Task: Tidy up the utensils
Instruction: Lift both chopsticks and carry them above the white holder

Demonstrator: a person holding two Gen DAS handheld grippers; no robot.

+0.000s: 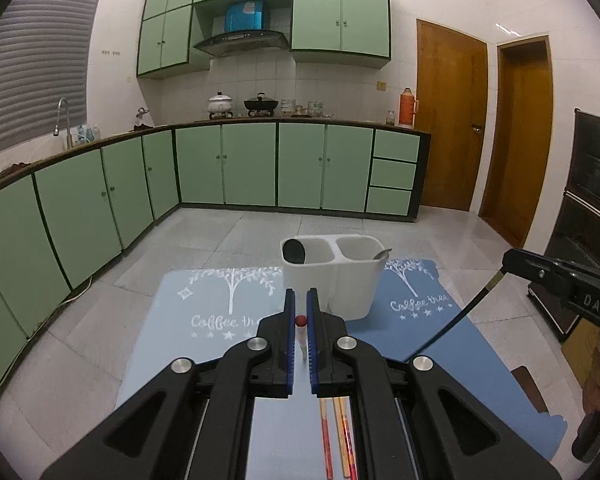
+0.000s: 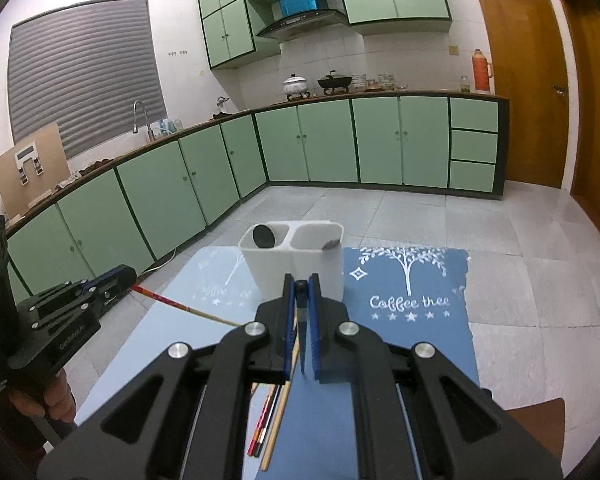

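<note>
My left gripper [image 1: 300,294] is shut on a red-tipped chopstick [image 1: 300,321]. In the right wrist view the left gripper [image 2: 126,276] is at the left, with the red-and-tan chopstick [image 2: 172,301] sticking out sideways. My right gripper [image 2: 300,278] is shut on a black chopstick [image 2: 300,286]. In the left wrist view this thin black chopstick [image 1: 466,312] hangs from the right gripper [image 1: 508,258]. Ahead of both stands a white two-compartment holder [image 1: 356,300] [image 2: 272,272]. A black spoon [image 1: 293,250] is in its left cup and a metal spoon [image 1: 382,255] in its right. Both grippers are above the mats, short of the holder.
Several loose chopsticks [image 1: 336,436] [image 2: 268,424] lie on the mats under the grippers. A light blue mat [image 1: 204,320] and a darker blue mat [image 2: 412,320] cover the table. Green floor cabinets [image 1: 228,164] line the far walls. A black appliance [image 1: 592,208] stands at the right.
</note>
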